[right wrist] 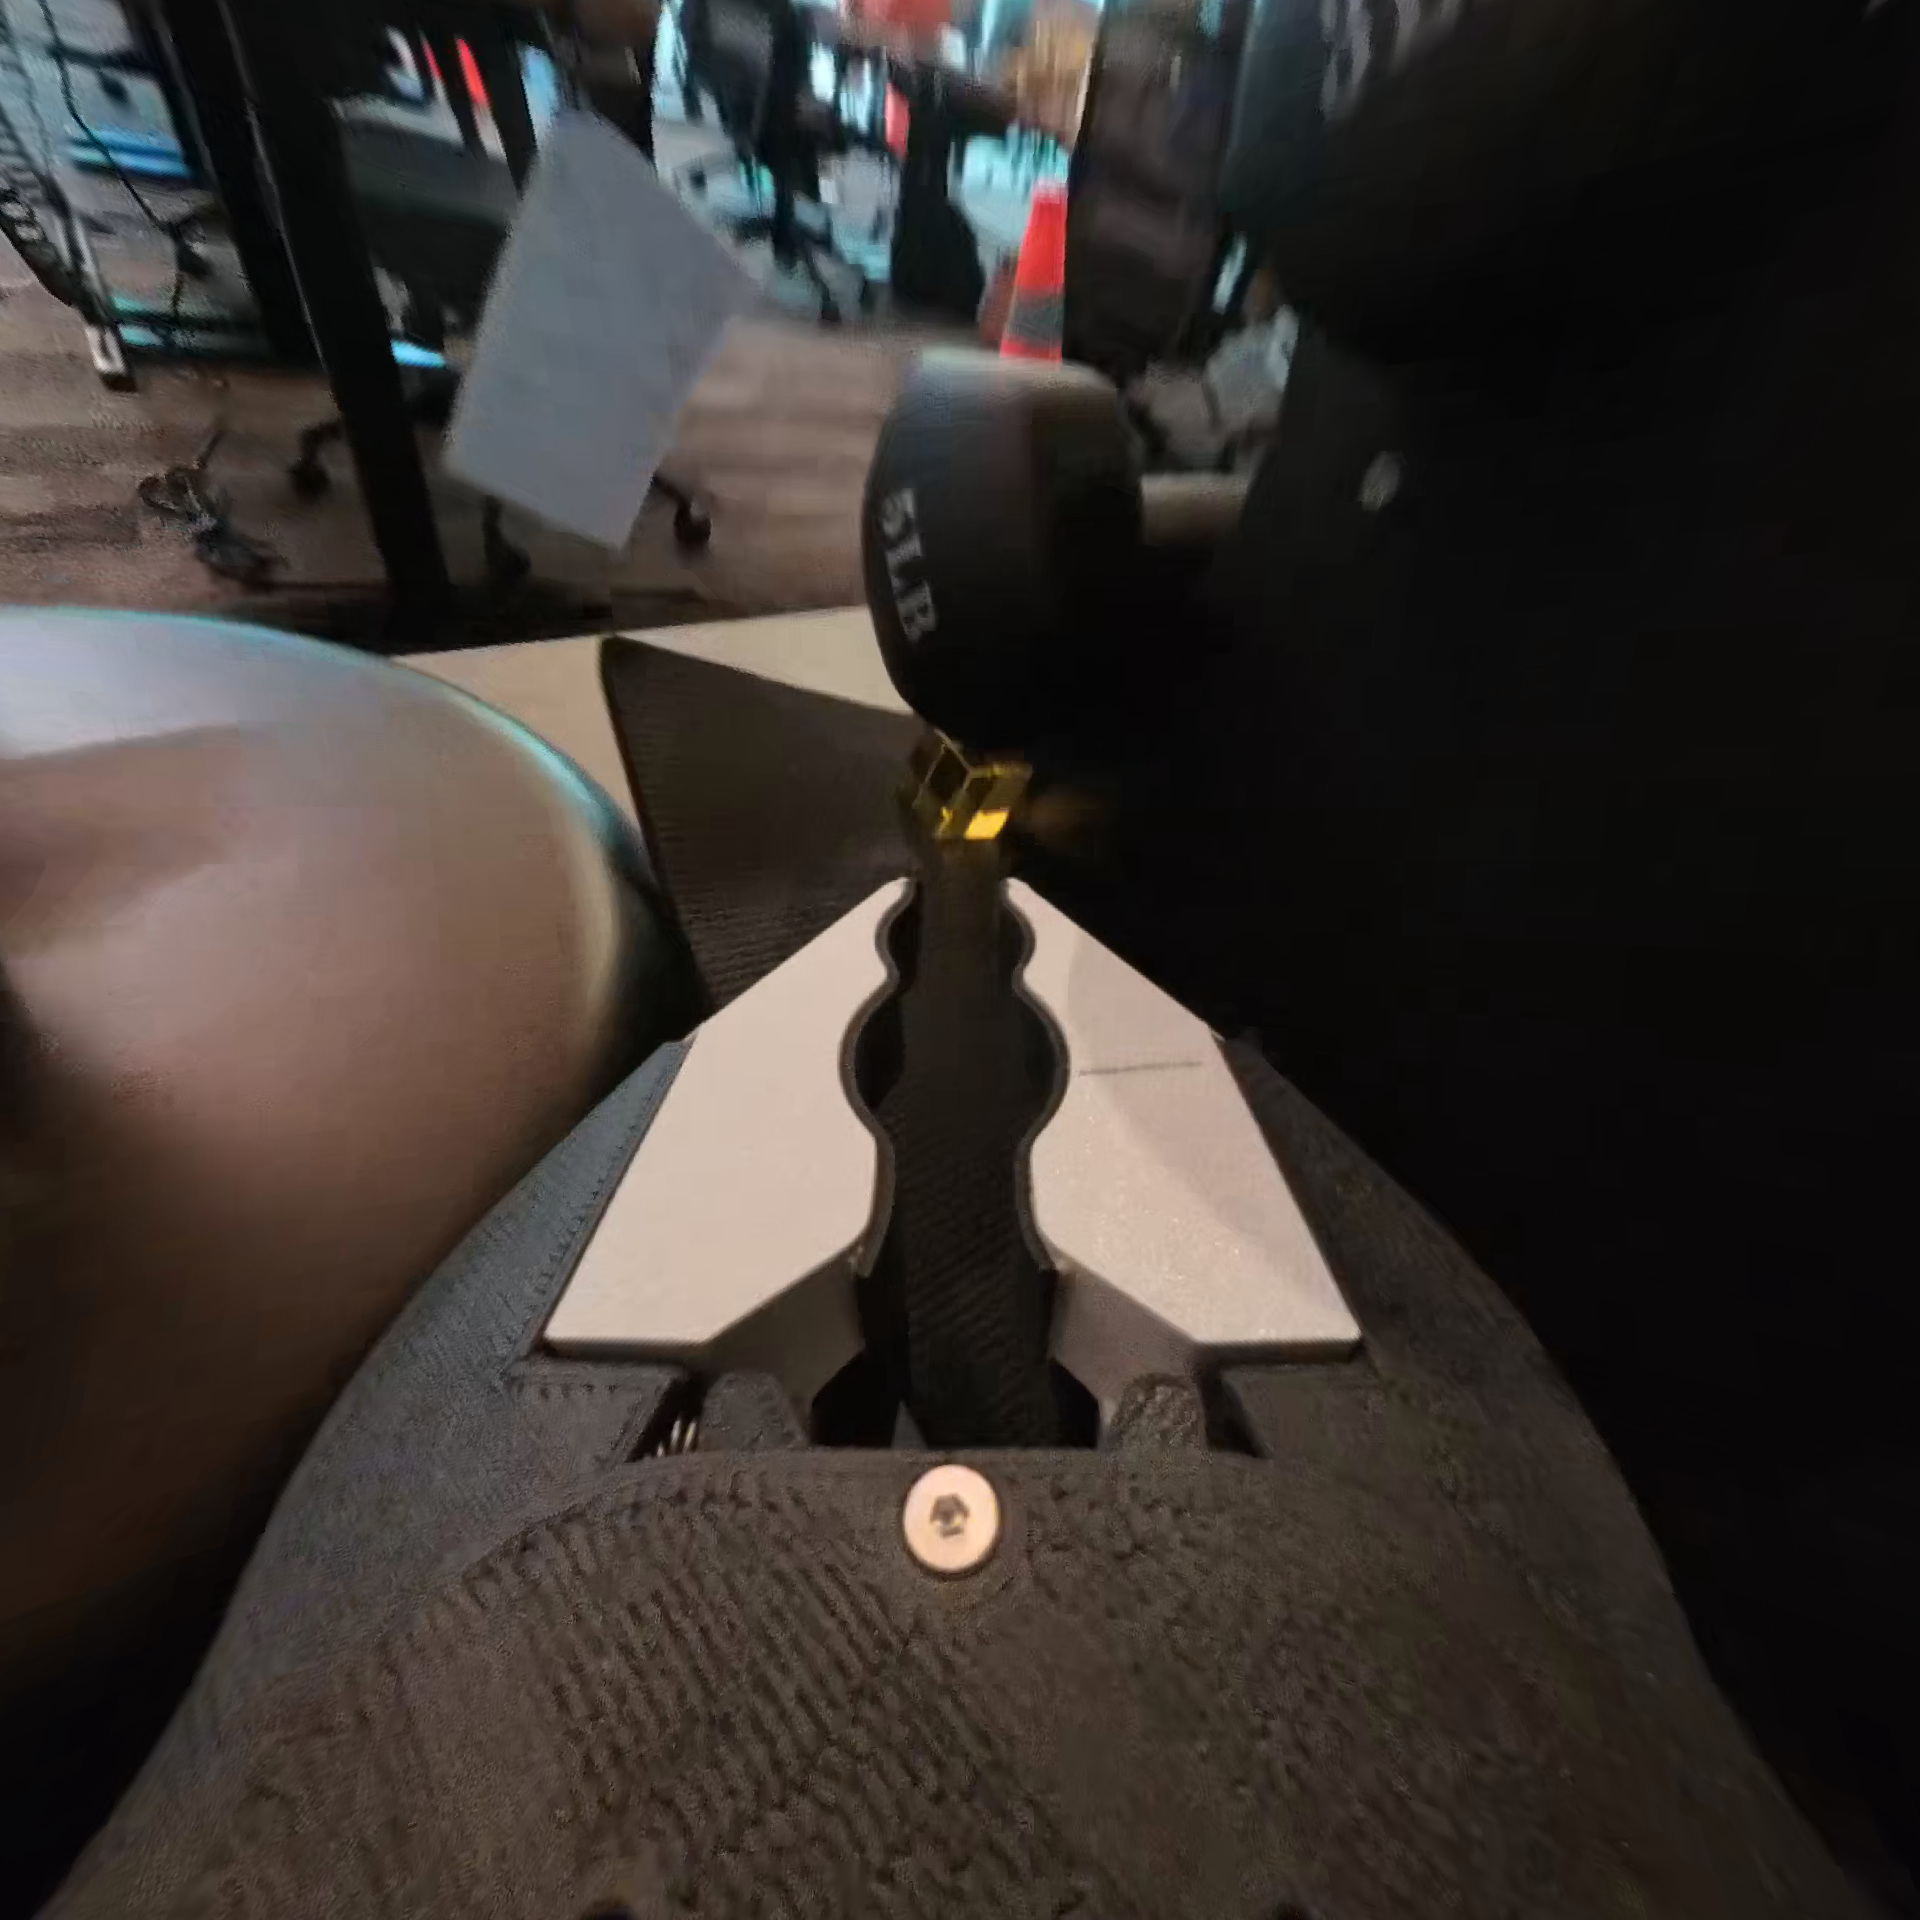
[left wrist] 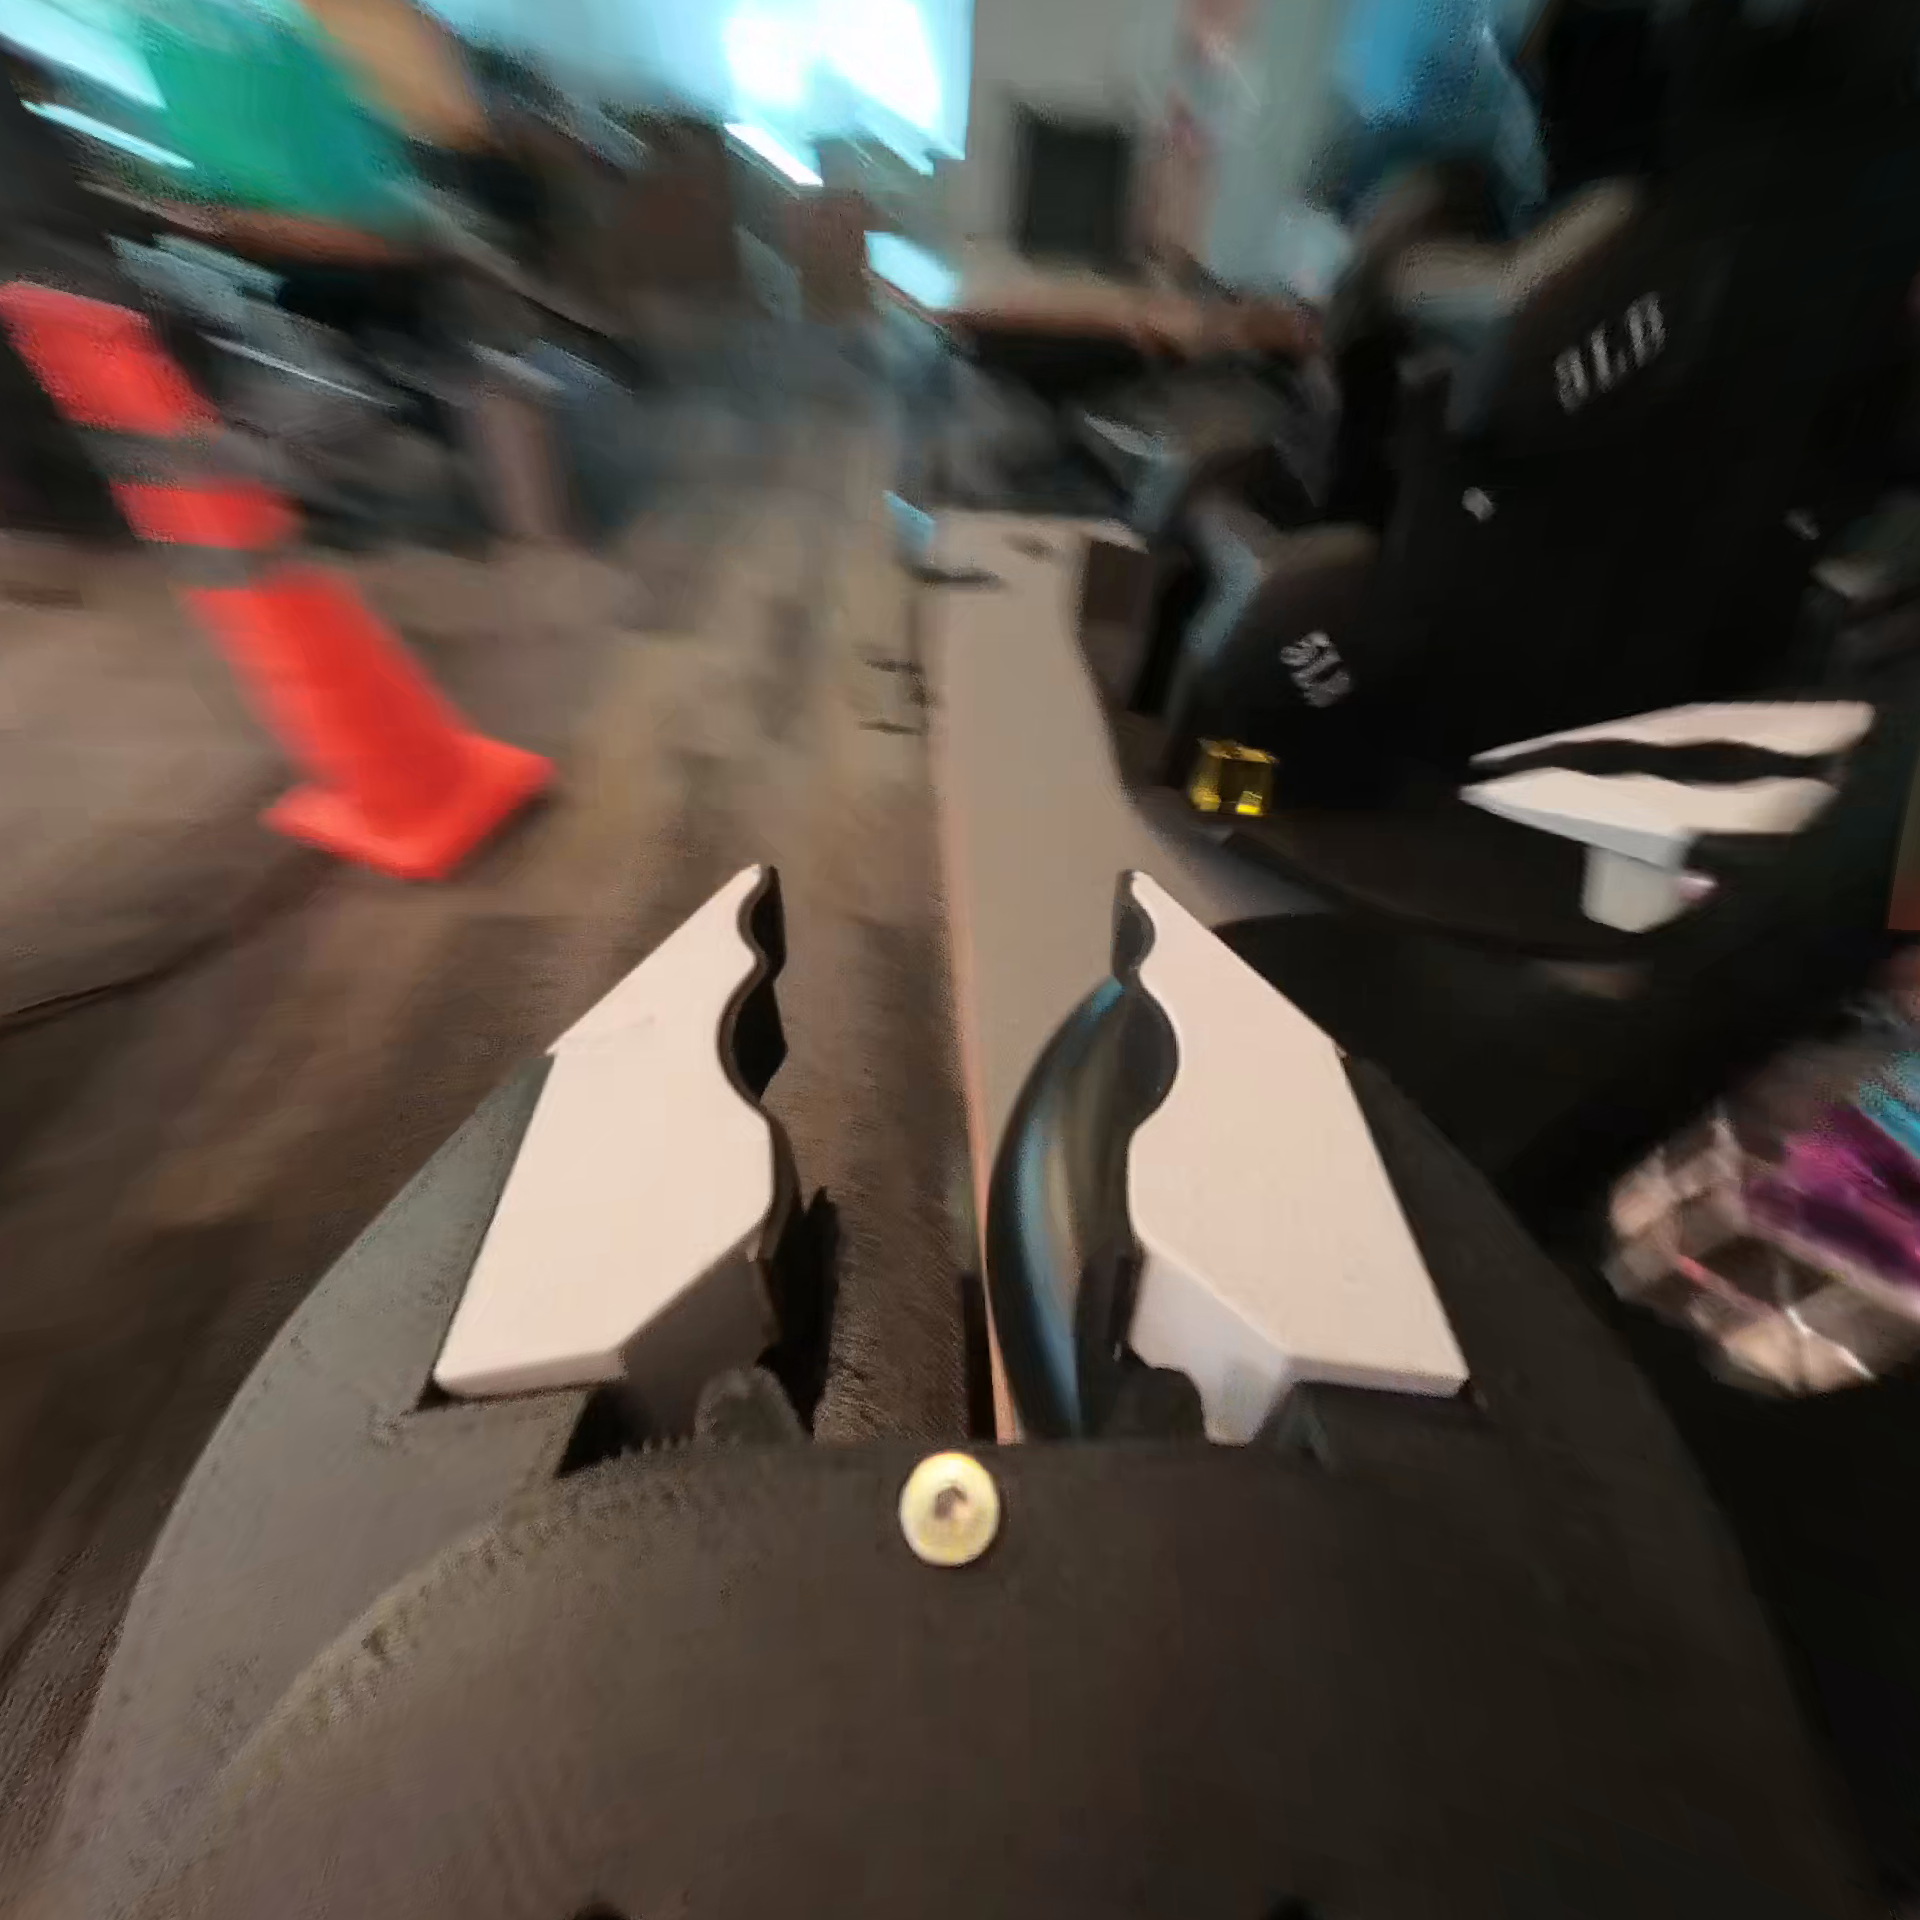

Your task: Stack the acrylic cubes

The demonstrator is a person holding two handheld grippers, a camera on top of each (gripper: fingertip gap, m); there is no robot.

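My right gripper (right wrist: 958, 888) is shut on a black woven strap (right wrist: 961, 1164) that runs between its fingers from base to tips. Just past the tips a small clear yellow cube (right wrist: 966, 795) lies under the end of a black dumbbell (right wrist: 987, 551). The left wrist view shows the same gripper (left wrist: 1470, 777) at the right, its fingers nearly together, beside the cube (left wrist: 1233, 777) and the dumbbell (left wrist: 1351, 675). My left gripper (left wrist: 945, 878) is open, above the edge of a pale table (left wrist: 1029, 727). A glossy black curved piece (left wrist: 1049, 1195) lies against the inner side of its right finger (left wrist: 1247, 1122); the pads do not press on it.
A black textured mat (right wrist: 748, 790) lies on the table. A large glossy rounded object (right wrist: 260, 935) fills the left of the right wrist view. An orange cone (left wrist: 343, 707) stands on the carpet. Crinkled purple wrappers (left wrist: 1787, 1226) lie at the right. The left wrist view is blurred.
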